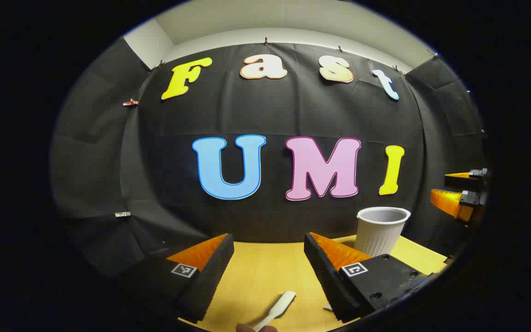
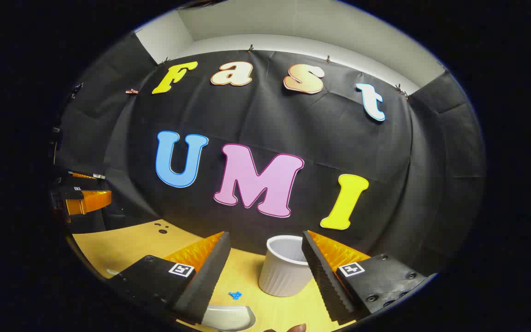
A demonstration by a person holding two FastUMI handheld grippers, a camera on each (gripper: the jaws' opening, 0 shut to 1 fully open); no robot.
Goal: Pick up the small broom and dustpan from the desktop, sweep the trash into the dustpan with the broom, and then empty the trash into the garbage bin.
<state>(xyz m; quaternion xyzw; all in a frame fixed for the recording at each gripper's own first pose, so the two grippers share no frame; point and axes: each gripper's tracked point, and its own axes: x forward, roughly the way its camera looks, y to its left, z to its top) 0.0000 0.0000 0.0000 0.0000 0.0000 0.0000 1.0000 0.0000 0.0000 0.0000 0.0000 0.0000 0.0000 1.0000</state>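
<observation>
My left gripper [image 1: 269,237] hangs open over the yellow table [image 1: 256,272] with nothing between its fingers. Below it lies a flat white handle [image 1: 279,308]; I cannot tell whether it belongs to the broom or the dustpan. A white ribbed bin [image 1: 380,230] stands to the right of it. My right gripper [image 2: 266,234] is open too, and the bin [image 2: 284,267] stands just beyond its fingers. A small blue scrap of trash [image 2: 235,295] lies on the table [image 2: 122,244], with a white curved piece, probably the dustpan [image 2: 228,318], in front of it.
The right gripper [image 1: 459,190] shows at the far right edge of the left gripper view, and the left gripper [image 2: 85,188] at the far left of the right gripper view. A fingertip [image 2: 293,328] shows at the bottom edge. The black cloth wall closes the table's back.
</observation>
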